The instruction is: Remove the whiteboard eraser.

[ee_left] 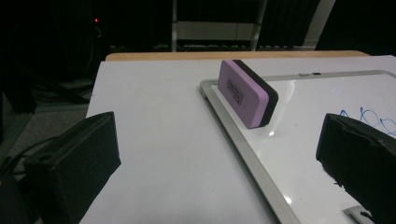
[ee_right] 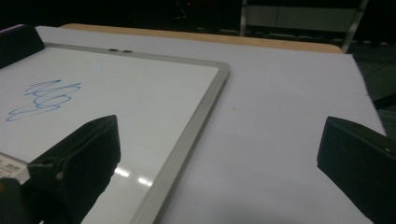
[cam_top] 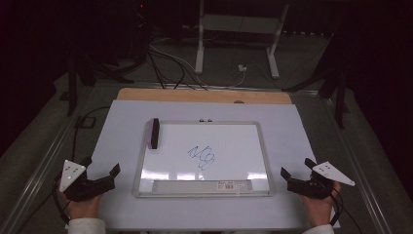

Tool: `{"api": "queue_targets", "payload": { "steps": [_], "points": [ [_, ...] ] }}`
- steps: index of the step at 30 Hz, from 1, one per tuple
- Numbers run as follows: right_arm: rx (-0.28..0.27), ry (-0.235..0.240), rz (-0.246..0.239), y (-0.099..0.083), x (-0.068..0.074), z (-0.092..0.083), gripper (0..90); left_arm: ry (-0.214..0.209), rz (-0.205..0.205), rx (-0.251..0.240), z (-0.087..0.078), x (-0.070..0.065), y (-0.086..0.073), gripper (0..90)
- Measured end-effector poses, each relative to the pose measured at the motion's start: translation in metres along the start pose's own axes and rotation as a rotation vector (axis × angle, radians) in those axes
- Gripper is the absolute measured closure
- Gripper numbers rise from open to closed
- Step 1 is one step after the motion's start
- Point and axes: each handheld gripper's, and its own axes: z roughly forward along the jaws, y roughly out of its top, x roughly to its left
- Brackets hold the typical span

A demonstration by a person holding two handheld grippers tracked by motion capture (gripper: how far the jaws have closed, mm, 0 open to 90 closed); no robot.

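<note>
A: What is seen at the table?

B: One whiteboard [cam_top: 146,161] is laid flat on the white table [cam_top: 292,126], and one purple eraser [cam_top: 154,132] is stood on its long edge at the board's far left corner, just inside the frame. One blue scribble [cam_top: 202,157] is drawn near the board's middle, well apart from the eraser.

A: And the grippers?

B: Two are held — the left gripper [cam_top: 103,173] and the right gripper [cam_top: 297,171], one at each side of the board, both with jaws spread wide and nothing between them.

A: What could go wrong?

B: The eraser is balanced on a narrow edge, so it could be tipped over by a jaw brought in off-centre. The board could also be pushed along the table if the frame is caught — it seems to be held down by nothing.
</note>
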Motion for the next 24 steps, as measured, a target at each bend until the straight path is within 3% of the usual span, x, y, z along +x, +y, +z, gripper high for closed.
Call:
{"api": "queue_targets", "payload": {
  "steps": [12, 24],
  "points": [
    [-0.024, -0.003, -0.010, -0.003, -0.004, 0.002, 0.0, -0.013, -0.013, 0.035, 0.003, 0.001, -0.003, 0.4],
    [-0.026, -0.005, -0.027, -0.003, -0.001, 0.002, 0.0, -0.047, -0.002, 0.075, 0.014, -0.004, 0.010, 0.5]
  ]
}}
